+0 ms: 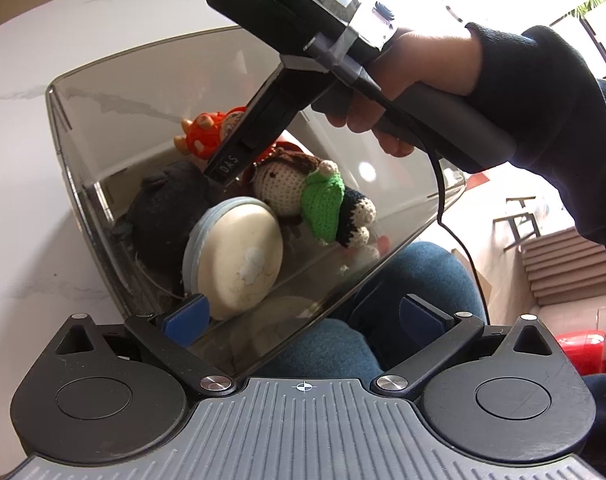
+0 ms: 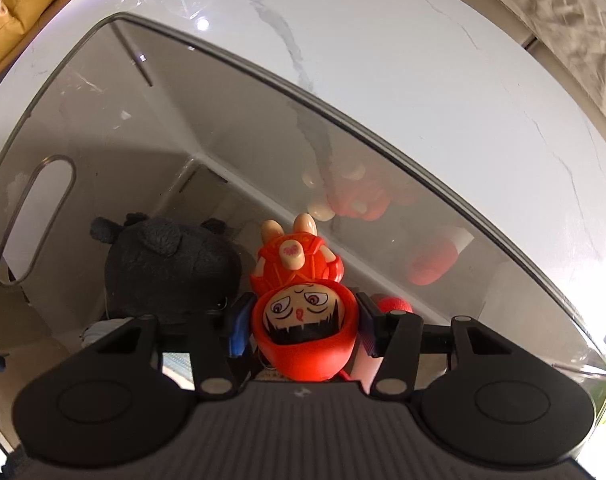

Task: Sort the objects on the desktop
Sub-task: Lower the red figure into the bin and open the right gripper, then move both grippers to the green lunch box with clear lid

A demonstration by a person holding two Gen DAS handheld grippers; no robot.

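Observation:
A clear grey bin (image 1: 143, 46) stands on the white marble table (image 1: 23, 160). Inside lie a black plush (image 1: 163, 208), a crochet doll in green (image 1: 303, 196), a round cream disc with a blue rim (image 1: 239, 256) and an orange figurine (image 1: 205, 136). A hand holds my right gripper (image 1: 263, 120), which reaches down into the bin. In the right wrist view my right gripper (image 2: 303, 328) is shut on the orange figurine (image 2: 299, 264) at its head, beside the black plush (image 2: 167, 264). My left gripper (image 1: 303, 312) is open at the bin's near corner, holding nothing.
The bin wall has an oval handle slot (image 2: 35, 220). A person's knee in blue jeans (image 1: 383, 300) is just below the bin's near side. A red object (image 1: 583, 348) and stacked brown slats (image 1: 567, 268) sit off the table at right. A yellow cushion (image 2: 15, 8) lies beyond the table.

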